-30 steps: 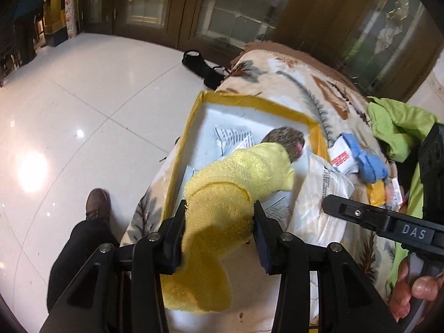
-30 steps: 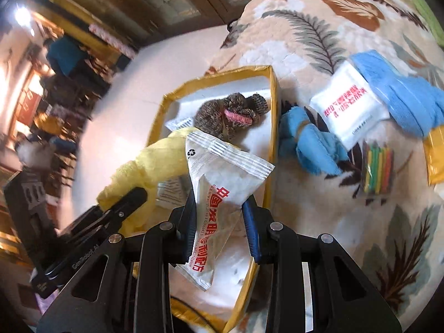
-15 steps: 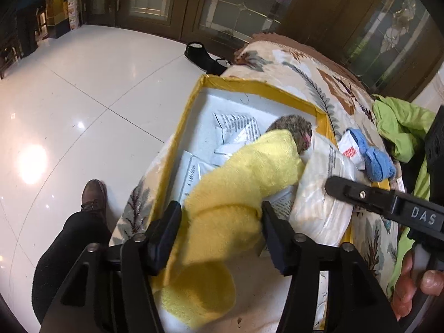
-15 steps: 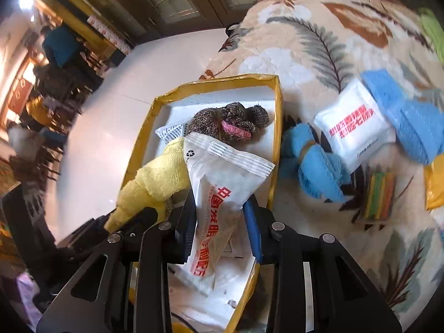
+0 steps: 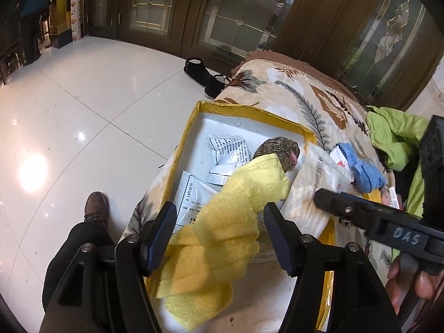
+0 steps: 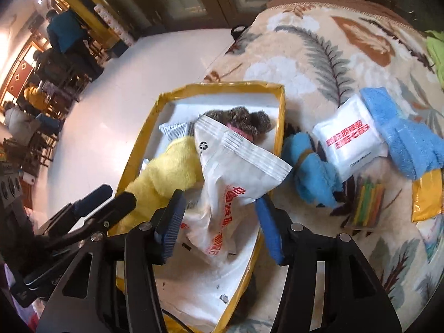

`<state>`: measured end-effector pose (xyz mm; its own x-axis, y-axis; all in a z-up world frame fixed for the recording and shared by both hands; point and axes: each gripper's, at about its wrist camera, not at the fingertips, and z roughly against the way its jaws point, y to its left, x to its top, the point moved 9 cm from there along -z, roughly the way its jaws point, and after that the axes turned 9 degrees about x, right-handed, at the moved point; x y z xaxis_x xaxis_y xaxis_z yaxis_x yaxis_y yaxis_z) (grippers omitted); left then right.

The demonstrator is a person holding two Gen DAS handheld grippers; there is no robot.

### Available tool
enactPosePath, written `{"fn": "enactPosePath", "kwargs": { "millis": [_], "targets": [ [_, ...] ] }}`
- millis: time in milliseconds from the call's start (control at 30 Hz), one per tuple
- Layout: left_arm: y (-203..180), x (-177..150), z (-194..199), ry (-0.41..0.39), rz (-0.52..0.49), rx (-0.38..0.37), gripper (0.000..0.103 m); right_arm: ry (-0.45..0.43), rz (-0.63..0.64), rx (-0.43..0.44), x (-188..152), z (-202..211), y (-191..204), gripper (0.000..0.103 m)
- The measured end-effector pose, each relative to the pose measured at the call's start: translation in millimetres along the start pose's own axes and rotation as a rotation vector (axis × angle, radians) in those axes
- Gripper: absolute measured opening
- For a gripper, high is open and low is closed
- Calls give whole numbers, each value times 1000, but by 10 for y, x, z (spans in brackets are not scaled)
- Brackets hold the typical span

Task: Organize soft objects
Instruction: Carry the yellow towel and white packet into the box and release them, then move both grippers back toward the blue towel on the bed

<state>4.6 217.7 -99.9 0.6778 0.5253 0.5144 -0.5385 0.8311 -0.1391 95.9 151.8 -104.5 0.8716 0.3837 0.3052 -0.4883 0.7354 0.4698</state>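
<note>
A yellow-edged white box [image 5: 251, 113] [image 6: 281, 116] lies on a leaf-patterned blanket. In it lie a yellow towel [image 5: 233, 222] [image 6: 166, 172], a brown knitted item [image 5: 280, 149] [image 6: 247, 119] and white packets [image 5: 230, 149]. My left gripper [image 5: 219, 230] is open, its jaws standing apart on either side of the yellow towel. My right gripper [image 6: 219, 216] is open around a white packet with red print [image 6: 236, 174] that rests over the box's right edge.
Right of the box lie a blue cloth bundle [image 6: 313, 177], another white packet [image 6: 349, 136], a blue towel [image 6: 408, 138], coloured sticks [image 6: 366, 205] and a yellow pouch [image 6: 427, 197]. A green garment [image 5: 394, 138] lies further off. The person's leg and shoe [image 5: 94, 211] stand on the white tile floor.
Both grippers have opened: the left let go of the yellow towel, the right let go of the white packet. Both things now rest in the box.
</note>
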Motion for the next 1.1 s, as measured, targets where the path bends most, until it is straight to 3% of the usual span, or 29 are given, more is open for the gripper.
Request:
{"fn": "enactPosePath", "kwargs": {
  "millis": [300,600,867,1100],
  "targets": [
    [-54,-4,35,2,-5,-8,65,-96,-78,45,-17,353,-146,53],
    [-242,-19,116,-24,-51,-19,65,-132,-202,111,-217,632,-423,53],
    [-583,-45,223,-55,-134,-10,65,-177,-254,119,-411,883,-644,53],
    [-961,-90,318,-62,-197,-50,65,-224,-347,114,-585,1152,-1023,53]
  ]
}}
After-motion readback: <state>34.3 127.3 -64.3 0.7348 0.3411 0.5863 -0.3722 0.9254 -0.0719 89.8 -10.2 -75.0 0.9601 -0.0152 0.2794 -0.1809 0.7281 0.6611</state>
